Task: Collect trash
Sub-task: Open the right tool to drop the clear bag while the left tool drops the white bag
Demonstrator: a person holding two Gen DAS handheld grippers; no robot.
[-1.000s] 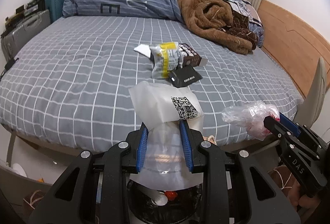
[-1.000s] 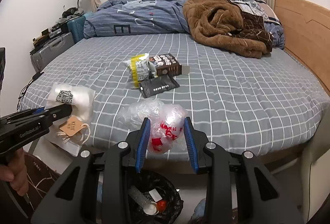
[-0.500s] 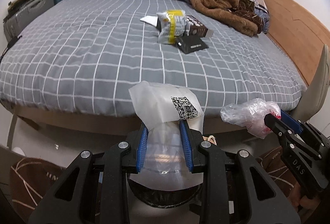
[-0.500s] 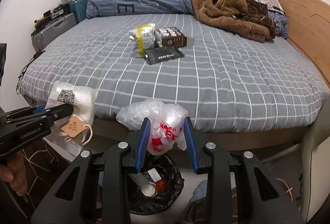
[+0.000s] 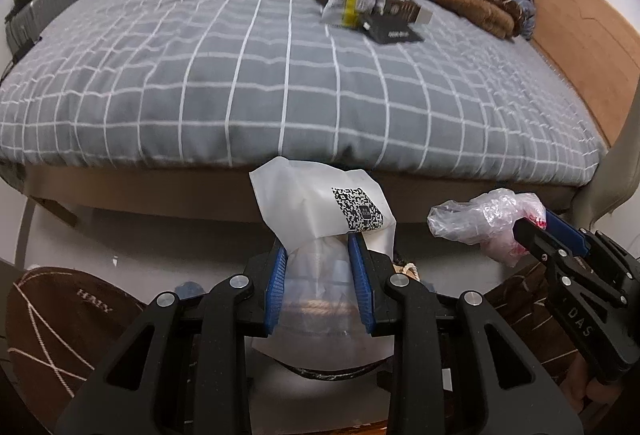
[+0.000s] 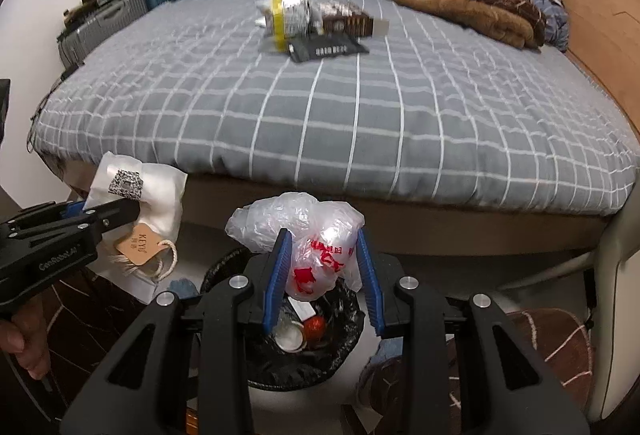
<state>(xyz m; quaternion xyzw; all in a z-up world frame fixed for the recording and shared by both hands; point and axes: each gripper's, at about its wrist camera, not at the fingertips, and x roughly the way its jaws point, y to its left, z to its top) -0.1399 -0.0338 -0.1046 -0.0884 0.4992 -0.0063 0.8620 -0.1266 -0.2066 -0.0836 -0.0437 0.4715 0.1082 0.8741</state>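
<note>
Basically both grippers have dropped from bed height to just above the black-lined round trash bin [image 6: 304, 339] on the floor at the foot of the bed; a second ago the grey white-checked bedspread [image 6: 360, 107] filled both views, now the bed edge sits high in frame and the bin is right under the tools. Left gripper [image 5: 320, 275]: jaws pinched nearly together, clamped on a frosted white plastic pouch with a QR-code sticker [image 5: 320, 211], a kraft paper tag and twine hanging from it in the right wrist view. Right gripper [image 6: 322, 271]: jaws partly closed, pads squeezing a crumpled clear plastic bag with red print [image 6: 316, 247]. Grip on both unchanged over the last second, nothing slipped.

Right bag hangs directly over the bin mouth, which already has a cup, a red item and paper scraps in it. Left pouch is near the rim; in the left wrist view only a dark arc of rim shows below it, so cannot tell if it is fully over the opening.

Meaning: carry step looks about done, release is next. Probably fine for the right, left may need a nudge inward first.

Still on the bed, well apart from both grippers: yellow-and-white snack wrapper [image 6: 290, 15], brown printed carton [image 6: 346, 21], flat black sachet [image 6: 326, 49]. Those are left to collect, so the task is roughly midway.
</note>
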